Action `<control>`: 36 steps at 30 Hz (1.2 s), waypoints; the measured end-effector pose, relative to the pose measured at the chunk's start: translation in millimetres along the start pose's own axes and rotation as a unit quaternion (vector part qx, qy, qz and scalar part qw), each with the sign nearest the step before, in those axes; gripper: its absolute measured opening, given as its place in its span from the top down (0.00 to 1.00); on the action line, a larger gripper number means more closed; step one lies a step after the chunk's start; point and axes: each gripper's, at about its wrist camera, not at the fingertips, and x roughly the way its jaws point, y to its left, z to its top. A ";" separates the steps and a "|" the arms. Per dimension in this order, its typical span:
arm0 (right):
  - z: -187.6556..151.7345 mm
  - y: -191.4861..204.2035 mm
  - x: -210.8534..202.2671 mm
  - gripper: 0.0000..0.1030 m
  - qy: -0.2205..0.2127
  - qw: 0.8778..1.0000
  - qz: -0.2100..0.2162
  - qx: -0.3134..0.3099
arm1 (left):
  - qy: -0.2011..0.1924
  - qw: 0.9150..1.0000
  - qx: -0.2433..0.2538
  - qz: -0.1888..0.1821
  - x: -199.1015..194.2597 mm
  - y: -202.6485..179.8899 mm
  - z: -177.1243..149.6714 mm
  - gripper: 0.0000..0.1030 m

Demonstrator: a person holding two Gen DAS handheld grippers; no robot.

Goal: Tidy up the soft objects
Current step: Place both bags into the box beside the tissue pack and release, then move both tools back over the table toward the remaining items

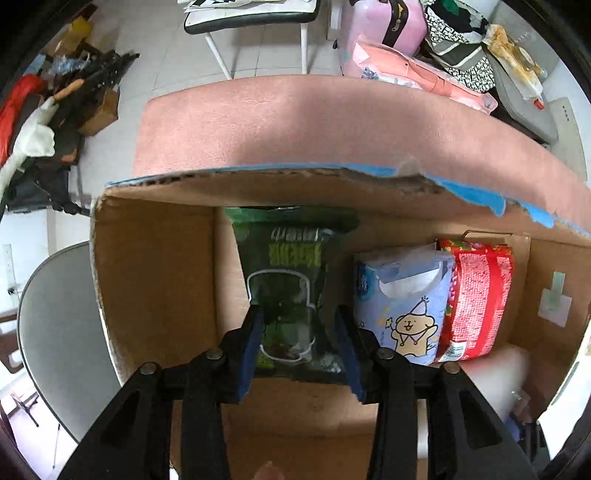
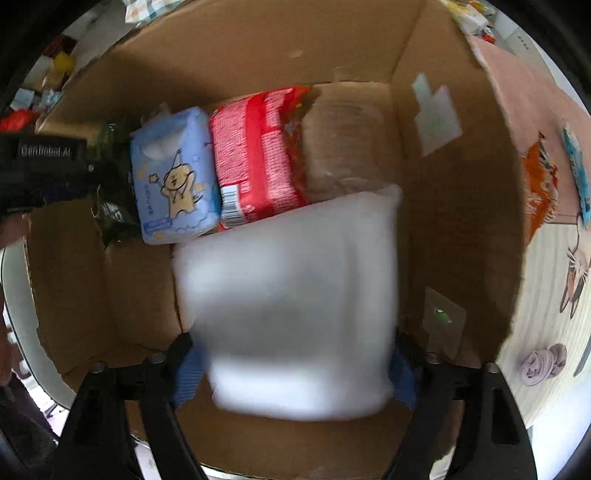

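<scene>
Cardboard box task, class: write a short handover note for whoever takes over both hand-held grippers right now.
Left hand-held gripper: shut on the dark green pack, held inside the cardboard box, left of the blue cartoon pack.
Right hand-held gripper: shut on the white soft pack, low in the box, in front of the red pack.
Done: blue and red packs stand side by side against the back wall.
Left: set down and release the green and white packs. A lilac rolled cloth lies outside the box.

A pink suitcase (image 1: 380,26) stands beside a white-legged chair (image 1: 255,22); clutter (image 1: 55,110) lies on the tiled floor.
</scene>
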 end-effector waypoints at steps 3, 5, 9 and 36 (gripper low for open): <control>-0.3 7.2 -6.3 0.02 -0.010 1.000 0.001 0.000 | -0.012 1.000 -0.005 -0.006 -10.3 2.3 -2.1 0.55; 0.0 8.4 -11.2 0.02 -0.012 1.000 0.005 0.002 | -0.019 1.000 -0.002 -0.007 -19.5 3.5 -7.4 0.53; -1.8 10.8 -26.4 0.00 -0.029 1.000 0.001 0.007 | -0.044 0.999 0.004 0.001 -38.9 6.9 -23.5 0.41; -131.9 -10.2 -158.0 0.00 -0.188 0.981 -0.026 -0.047 | -0.218 0.976 -0.016 0.006 -141.6 17.1 -223.4 0.02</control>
